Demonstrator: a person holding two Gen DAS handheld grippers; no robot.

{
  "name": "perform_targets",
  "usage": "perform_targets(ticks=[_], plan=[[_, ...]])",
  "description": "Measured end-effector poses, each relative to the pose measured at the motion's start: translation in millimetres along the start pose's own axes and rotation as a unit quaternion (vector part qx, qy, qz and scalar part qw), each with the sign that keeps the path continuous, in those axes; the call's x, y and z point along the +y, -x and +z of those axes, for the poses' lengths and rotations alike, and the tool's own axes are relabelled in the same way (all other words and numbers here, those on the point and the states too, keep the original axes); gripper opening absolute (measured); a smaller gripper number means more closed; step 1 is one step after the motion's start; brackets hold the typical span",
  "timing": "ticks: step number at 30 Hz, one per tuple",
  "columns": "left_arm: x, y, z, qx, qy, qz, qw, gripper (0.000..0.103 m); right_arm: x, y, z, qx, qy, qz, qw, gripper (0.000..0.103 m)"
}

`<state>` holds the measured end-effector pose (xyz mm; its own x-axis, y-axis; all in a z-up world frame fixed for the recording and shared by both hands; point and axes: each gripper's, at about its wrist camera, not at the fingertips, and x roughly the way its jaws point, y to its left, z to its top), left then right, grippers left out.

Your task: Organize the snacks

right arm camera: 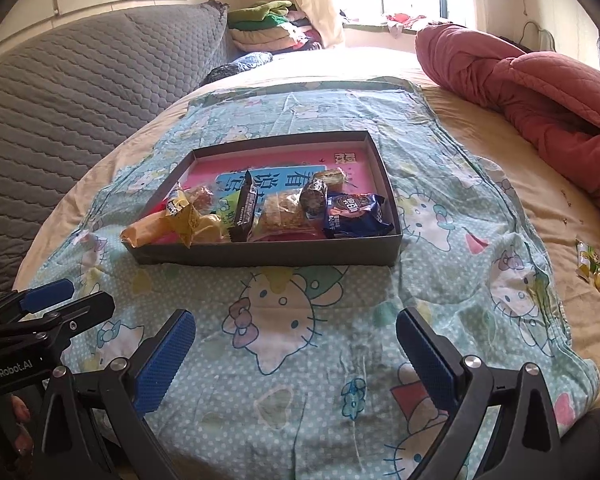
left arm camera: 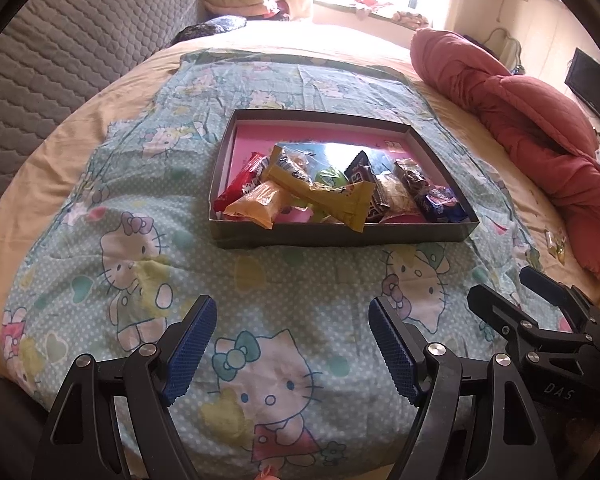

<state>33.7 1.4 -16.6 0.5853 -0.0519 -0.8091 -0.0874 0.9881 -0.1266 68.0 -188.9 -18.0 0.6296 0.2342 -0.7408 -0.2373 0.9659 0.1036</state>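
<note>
A shallow dark box [left arm camera: 340, 234] with a pink floor lies on a Hello Kitty cloth [left arm camera: 260, 288] on the bed; it also shows in the right wrist view [right arm camera: 268, 254]. Several wrapped snacks lie in it, among them a long yellow bar [left arm camera: 332, 196], a red wrapper [left arm camera: 240, 184] and a blue pack [right arm camera: 354, 210]. An orange-yellow pack [right arm camera: 144, 230] hangs over the box's front left rim. My left gripper [left arm camera: 292, 344] is open and empty, short of the box. My right gripper [right arm camera: 296, 354] is open and empty too, beside the left one.
A small green-yellow snack [right arm camera: 592, 264] lies loose on the beige sheet at the right. A rolled red quilt [right arm camera: 532, 84] lies at the far right. A grey quilted headboard [right arm camera: 80, 92] rises at the left. Folded clothes [right arm camera: 268, 26] are stacked by the window.
</note>
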Motion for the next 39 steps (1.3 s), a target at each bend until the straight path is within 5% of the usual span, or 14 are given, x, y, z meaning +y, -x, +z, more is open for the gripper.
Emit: perform_targets(ticks=[39], plan=[[0.8,1.3,1.0,-0.001,-0.002,0.008,1.0000,0.080,3.3,-2.3,-2.3,0.003,0.011,-0.014,1.000,0.101]])
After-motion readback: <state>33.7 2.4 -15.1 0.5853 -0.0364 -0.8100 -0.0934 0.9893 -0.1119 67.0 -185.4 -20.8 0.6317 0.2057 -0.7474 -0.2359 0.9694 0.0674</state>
